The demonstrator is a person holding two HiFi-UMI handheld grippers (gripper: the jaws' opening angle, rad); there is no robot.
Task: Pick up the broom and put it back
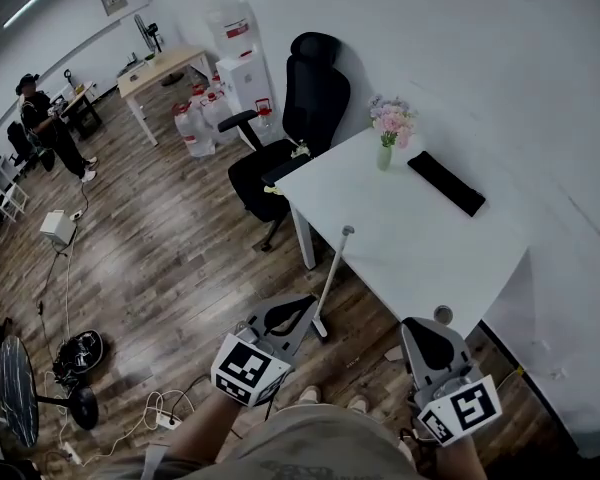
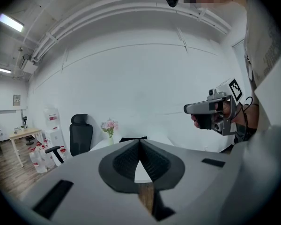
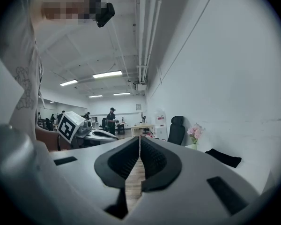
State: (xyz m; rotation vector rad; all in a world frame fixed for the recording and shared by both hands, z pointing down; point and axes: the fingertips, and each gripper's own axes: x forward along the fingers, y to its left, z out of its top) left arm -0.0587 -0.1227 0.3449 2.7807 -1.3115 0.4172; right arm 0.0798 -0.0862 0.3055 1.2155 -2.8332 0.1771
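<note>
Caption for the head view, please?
Left gripper and right gripper, jaws shut, near a broom leaning on the white table.

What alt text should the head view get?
Looking steeply down: a slim pale broom pole stands at the near edge of a white rectangular table. The left tongs, shut and empty, sit beside the pole's foot; the right tongs, also shut, hang near the table's corner.

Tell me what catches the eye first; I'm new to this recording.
A white table stands by the wall, with pink flowers on it and a black office chair at its end. A broom leans against its near edge, right by the shut, empty left gripper.
</note>
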